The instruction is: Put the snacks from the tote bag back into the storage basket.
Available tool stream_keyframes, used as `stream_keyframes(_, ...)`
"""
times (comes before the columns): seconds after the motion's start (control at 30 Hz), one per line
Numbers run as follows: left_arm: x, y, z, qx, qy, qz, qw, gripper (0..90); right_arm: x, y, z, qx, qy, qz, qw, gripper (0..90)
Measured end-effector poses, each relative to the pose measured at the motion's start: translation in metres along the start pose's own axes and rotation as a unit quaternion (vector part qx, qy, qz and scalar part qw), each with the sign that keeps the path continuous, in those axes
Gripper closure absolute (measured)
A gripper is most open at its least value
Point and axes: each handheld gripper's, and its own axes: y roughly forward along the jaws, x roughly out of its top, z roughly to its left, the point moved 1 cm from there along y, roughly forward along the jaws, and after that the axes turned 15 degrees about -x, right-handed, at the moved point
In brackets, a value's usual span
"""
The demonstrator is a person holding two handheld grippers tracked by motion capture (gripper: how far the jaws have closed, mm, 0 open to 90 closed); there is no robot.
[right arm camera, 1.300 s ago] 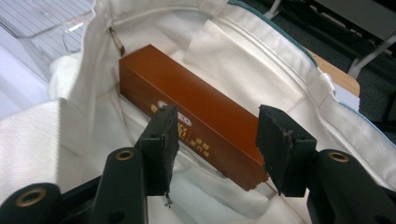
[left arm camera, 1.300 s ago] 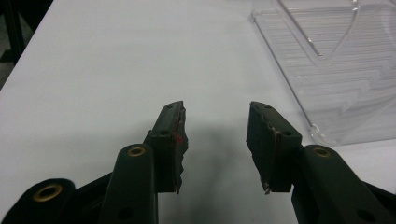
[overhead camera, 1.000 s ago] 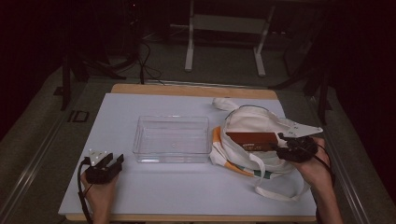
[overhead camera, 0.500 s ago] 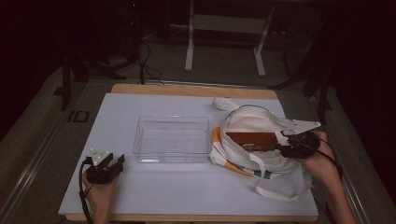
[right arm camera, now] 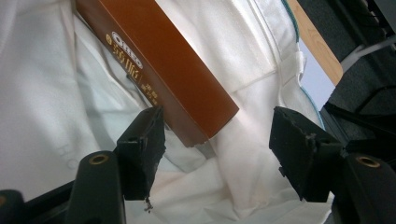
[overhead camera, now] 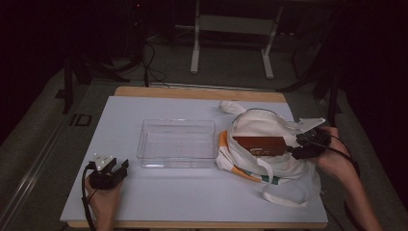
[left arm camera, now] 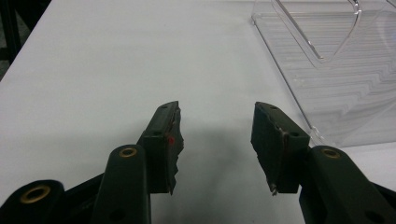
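Note:
A brown Oreo box (overhead camera: 259,144) lies on a white tote bag (overhead camera: 260,122) at the right of the white table (overhead camera: 192,197). My right gripper (overhead camera: 296,147) sits at the box's right end. In the right gripper view its jaws have just been opening, and the right gripper (right arm camera: 217,140) now stands open. The near corner of the box (right arm camera: 159,60) lies between the jaws on the bag (right arm camera: 46,116), unpressed. At the front left my left gripper (overhead camera: 122,167) rests on the table. The left gripper (left arm camera: 215,135) is open with nothing between its jaws.
A clear plastic tray (overhead camera: 178,142), seen also as a tray (left arm camera: 336,70) ahead of the left gripper, stands mid-table with nothing in it. The bag's strap (overhead camera: 288,197) loops toward the front edge. A stand's legs (overhead camera: 195,48) and cables lie on the dark floor behind.
The right hand has shifted slightly toward the far side beside the box's end. The left hand, tray, bag and box have stayed where they were.

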Motion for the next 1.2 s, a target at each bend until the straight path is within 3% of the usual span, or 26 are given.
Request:
stream_keyframes(0.27,0.000,0.000,0.000,0.000,0.000,0.000,1.0000,53.0,0.004,0.006,-0.001,0.006,-0.019,0.013,0.9997,35.1)
stream_keyframes(0.3,0.000,0.000,0.000,0.000,0.000,0.001,1.0000,53.0,0.006,0.012,-0.001,0.012,-0.035,0.022,0.9991,34.9)
stream_keyframes(0.43,0.000,0.000,0.000,0.001,0.000,0.001,1.0000,53.0,0.009,0.016,0.000,0.016,-0.048,0.031,0.9982,34.9)
stream_keyframes(0.6,0.000,0.000,0.000,0.000,0.000,0.000,1.0000,52.9,0.014,0.022,0.002,0.025,-0.078,0.045,0.9957,34.9)
stream_keyframes(1.0,0.000,0.000,0.000,0.000,0.000,0.001,1.0000,52.8,0.019,0.034,-0.003,0.034,-0.104,0.070,0.9916,35.0)
stream_keyframes(1.2,0.000,0.000,0.000,0.000,0.000,0.001,1.0000,52.7,0.024,0.040,-0.002,0.032,-0.130,0.089,0.9869,34.5)
